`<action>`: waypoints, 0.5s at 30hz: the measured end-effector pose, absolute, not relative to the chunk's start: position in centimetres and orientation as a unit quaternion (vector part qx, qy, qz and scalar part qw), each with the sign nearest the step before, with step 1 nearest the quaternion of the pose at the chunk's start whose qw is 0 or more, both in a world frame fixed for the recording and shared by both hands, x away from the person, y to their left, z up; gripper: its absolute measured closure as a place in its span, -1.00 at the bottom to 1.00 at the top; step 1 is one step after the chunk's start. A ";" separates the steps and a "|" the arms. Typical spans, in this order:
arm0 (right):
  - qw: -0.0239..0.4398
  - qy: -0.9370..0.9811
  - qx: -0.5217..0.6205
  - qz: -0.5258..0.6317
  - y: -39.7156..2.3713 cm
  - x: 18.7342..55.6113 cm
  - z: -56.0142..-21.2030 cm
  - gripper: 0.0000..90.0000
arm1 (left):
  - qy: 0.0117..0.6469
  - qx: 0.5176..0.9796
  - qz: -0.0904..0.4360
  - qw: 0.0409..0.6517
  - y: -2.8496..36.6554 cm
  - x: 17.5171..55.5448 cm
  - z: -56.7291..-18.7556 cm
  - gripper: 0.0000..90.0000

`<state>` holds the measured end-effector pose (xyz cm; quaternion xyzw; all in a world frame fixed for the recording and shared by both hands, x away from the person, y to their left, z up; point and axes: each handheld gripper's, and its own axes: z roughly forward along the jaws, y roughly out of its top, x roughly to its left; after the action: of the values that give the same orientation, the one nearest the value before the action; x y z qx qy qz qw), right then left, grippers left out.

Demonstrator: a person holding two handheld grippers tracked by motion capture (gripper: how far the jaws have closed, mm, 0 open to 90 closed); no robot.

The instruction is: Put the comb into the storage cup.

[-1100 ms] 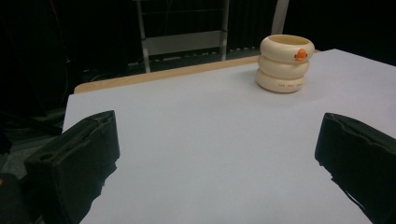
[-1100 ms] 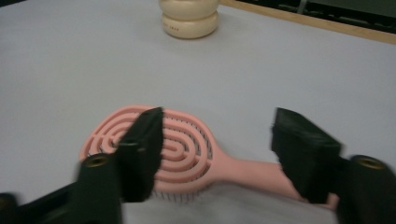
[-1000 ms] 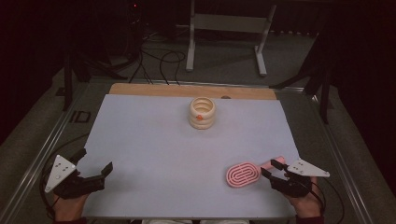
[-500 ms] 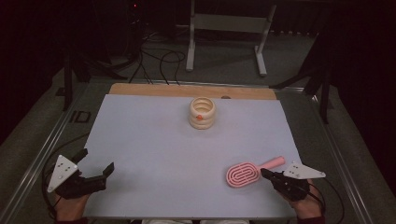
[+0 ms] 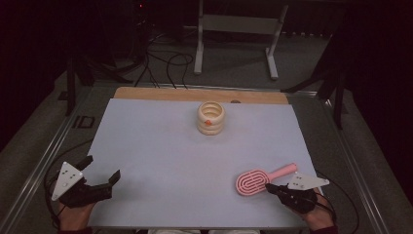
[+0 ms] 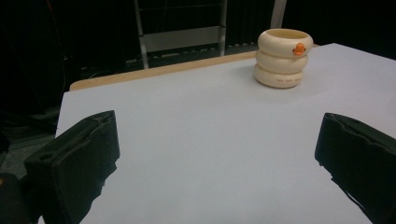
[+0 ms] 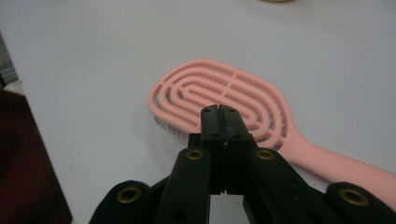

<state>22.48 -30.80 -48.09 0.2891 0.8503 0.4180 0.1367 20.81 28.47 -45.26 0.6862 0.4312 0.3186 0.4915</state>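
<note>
Grippers at desk (image 5: pixel 160 146), two in all.
Left gripper (image 5: pixel 100 168) jaws wide; right gripper (image 7: pixel 218 112) jaws closed empty beside one pink hairbrush (image 7: pixel 224 100); one cream ringed pot (image 5: pixel 211 118) apart.

Brush (image 5: pixel 255 180): pink, oval head with looping slots – lying flat, bristles facing down onto the white table cover.
Handle (image 5: pixel 282 171): pointing away and to the right in the high view.
Place: sitting near the front right edge – well apart from the cream ringed cup (image 5: pixel 211 118).
</note>
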 end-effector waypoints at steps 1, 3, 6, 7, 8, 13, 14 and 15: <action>0.137 0.850 0.289 0.418 -30.8 22.5 -48.1 1.00 | 0.431 0.686 0.319 0.492 28.5 20.8 -45.3 -0.99; 0.129 0.857 0.282 0.413 -30.6 22.4 -48.3 1.00 | 0.431 0.687 0.317 0.491 28.4 20.8 -45.3 -0.99; 0.120 0.863 0.269 0.409 -30.4 22.4 -48.4 1.00 | 0.431 0.688 0.317 0.490 28.3 20.9 -45.4 -0.99; 0.118 0.866 0.264 0.407 -30.3 22.4 -48.4 1.00 | 0.431 0.689 0.317 0.490 28.3 20.9 -45.4 -0.99; 0.117 0.866 0.264 0.407 -30.2 22.3 -48.5 1.00 | 0.430 0.689 0.317 0.490 28.3 20.9 -45.4 -0.99; 0.115 0.873 0.255 0.400 -29.8 22.5 -48.9 1.00 | 0.431 0.689 0.314 0.490 28.2 21.0 -45.5 -0.99; 0.113 0.875 0.252 0.398 -29.6 22.4 -49.0 1.00 | 0.431 0.690 0.314 0.489 28.2 21.0 -45.5 -0.99; 0.111 0.878 0.248 0.395 -29.5 22.4 -49.1 1.00 | 0.431 0.690 0.314 0.490 28.1 21.0 -45.6 -0.99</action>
<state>22.37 -29.52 -49.05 0.2479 0.8776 0.3950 0.1113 21.00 28.13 -45.57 0.6899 0.4313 0.3137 0.4896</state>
